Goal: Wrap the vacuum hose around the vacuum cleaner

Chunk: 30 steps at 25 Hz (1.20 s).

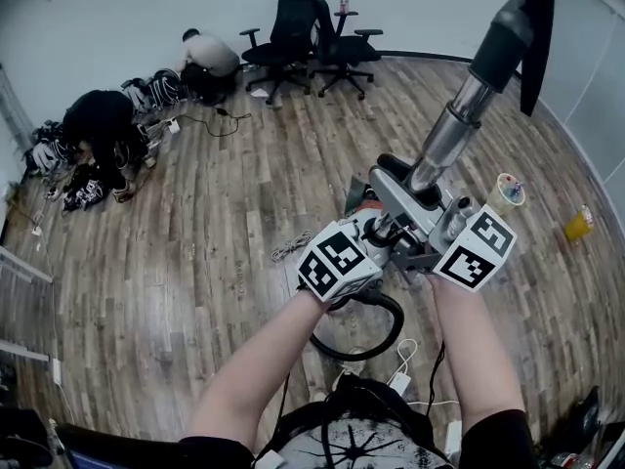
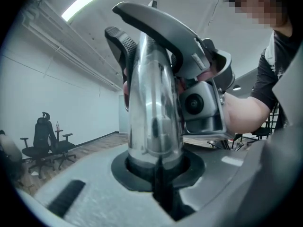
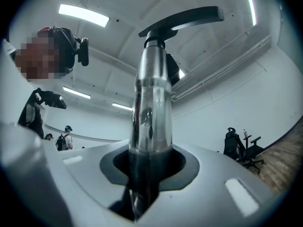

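Where the jaws of the left gripper meet, we find them clamped on the polished chrome vacuum tube. The right gripper is likewise clamped on the same tube, from the opposite side, just beside the left. The tube rises tilted away from us to a dark curved plastic handle. Beneath both grippers sits the dark vacuum cleaner body, partly hidden. The black corrugated vacuum hose lies looped on the floor below our hands, with white cables beside it. To the left, the brown wooden plank floor is open. Two crouching people and black office chairs stand well apart, along the far white wall.
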{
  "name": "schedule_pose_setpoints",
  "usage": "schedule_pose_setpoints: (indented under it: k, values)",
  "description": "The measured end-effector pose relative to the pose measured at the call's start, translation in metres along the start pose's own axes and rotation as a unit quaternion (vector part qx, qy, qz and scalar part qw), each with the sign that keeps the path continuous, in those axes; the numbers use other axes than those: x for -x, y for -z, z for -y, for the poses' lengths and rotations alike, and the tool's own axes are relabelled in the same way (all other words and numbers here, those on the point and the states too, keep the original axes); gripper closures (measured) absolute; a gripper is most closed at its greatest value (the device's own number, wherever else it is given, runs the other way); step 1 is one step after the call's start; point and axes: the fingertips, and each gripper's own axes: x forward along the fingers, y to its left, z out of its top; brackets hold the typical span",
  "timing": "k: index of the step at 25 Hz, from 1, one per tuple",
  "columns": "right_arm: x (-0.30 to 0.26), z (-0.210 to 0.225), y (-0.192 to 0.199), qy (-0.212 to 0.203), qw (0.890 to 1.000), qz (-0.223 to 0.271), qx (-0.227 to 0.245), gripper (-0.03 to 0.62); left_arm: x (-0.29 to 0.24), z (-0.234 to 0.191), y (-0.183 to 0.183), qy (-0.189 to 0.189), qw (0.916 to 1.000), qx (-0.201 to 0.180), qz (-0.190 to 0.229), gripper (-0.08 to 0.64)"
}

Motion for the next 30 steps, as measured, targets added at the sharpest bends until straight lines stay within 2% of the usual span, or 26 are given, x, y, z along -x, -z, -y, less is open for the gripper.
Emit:
schedule_pose_setpoints:
  k: [8,16,20,24,26,30]
  values:
    - [-0.005,0.083,-0.008,-0.028,1.0,0.004,-0.01,0.489,-0.058,-0.07,-0.003,-0.032,0.9994,-0.014,-0.007,0.506]
    - [-0.005,0.137,-0.003,-0.04,0.999,0.011,-0.03,0.488,-0.092,-0.112,0.007,-0.057,0.9981,-0.011,-0.019,0.506]
    - [-0.008,0.165,0.004,-0.011,0.999,0.01,-0.041,0.489,-0.105,-0.131,0.018,-0.068,0.9973,-0.006,-0.027,0.506]
    - [-0.009,0.193,0.018,0.041,0.998,0.011,-0.044,0.496,-0.116,-0.146,0.033,-0.068,0.9968,-0.014,-0.04,0.506]
    - [-0.019,0.206,0.026,0.064,0.997,0.008,-0.038,0.511,-0.115,-0.162,0.04,-0.07,0.9964,-0.022,-0.042,0.506]
    - [-0.058,0.227,0.041,0.082,0.997,0.003,-0.01,0.512,-0.104,-0.207,0.047,-0.066,0.9965,-0.038,-0.033,0.508]
